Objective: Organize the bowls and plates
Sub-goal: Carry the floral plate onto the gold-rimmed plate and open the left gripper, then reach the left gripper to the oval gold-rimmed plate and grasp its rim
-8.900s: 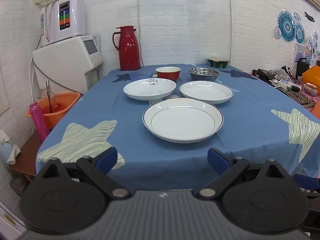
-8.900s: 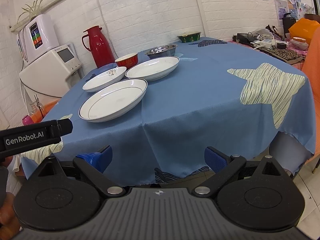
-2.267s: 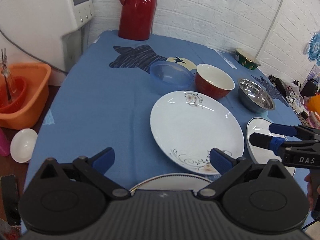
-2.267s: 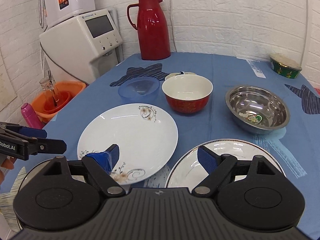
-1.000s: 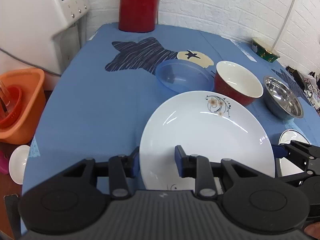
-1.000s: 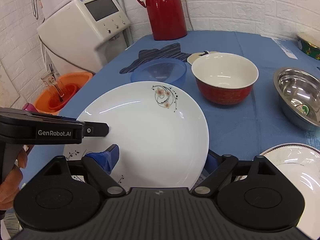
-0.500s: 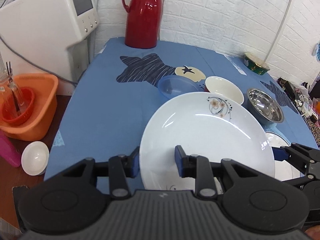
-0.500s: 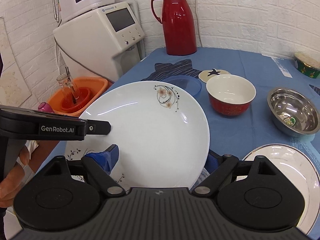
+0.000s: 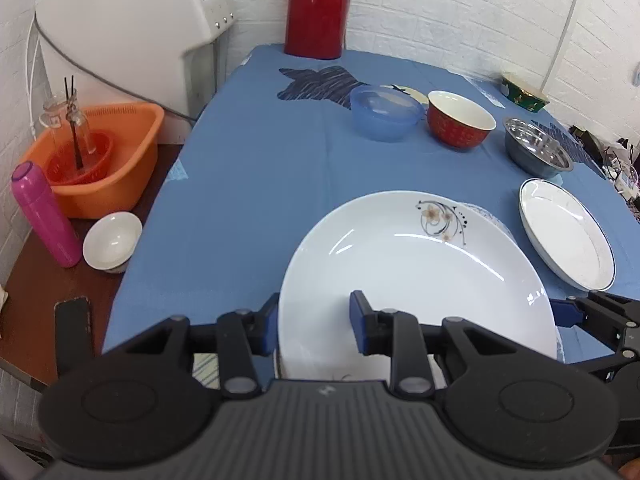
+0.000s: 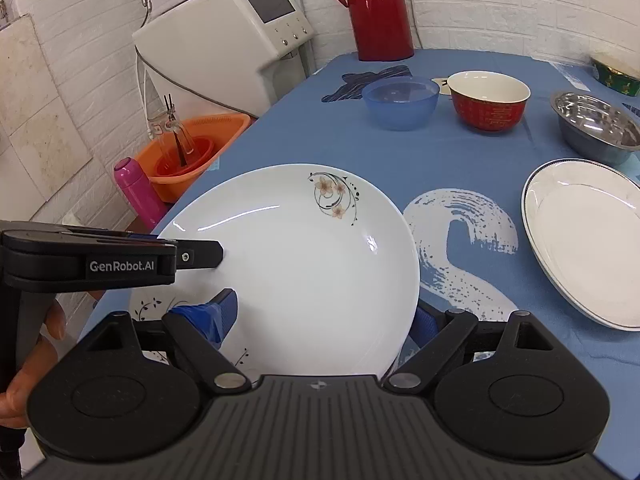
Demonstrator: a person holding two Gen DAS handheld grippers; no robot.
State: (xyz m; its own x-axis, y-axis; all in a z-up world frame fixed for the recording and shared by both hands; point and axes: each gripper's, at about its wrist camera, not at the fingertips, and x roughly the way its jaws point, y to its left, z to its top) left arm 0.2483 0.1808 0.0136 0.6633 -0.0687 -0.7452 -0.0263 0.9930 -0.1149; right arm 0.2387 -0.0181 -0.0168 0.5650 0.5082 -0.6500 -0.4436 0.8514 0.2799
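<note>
Flowered plate carried over the blue table, clamped by the left tongs.

Left tongs point(image 9: 314, 322) pinched on the plate point(image 9: 420, 272) rim; right tongs point(image 10: 324, 314) spread wide, straddling its opposite edge. Held lower and nearer than half a second ago, no longer hiding the red bowl point(image 9: 460, 124). Beyond: blue bowl point(image 9: 385, 112), steel bowl point(image 9: 536, 152), rimmed plate point(image 9: 566, 232) on the table point(image 9: 256, 168).

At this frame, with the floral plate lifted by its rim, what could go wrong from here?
The floral plate is pinched only at its near-left rim by the left gripper, so it might tilt or slip out. The right gripper stands open around its near edge without clamping, so it gives little backup. Lowering it carelessly could knock the rimmed plate to the right.
</note>
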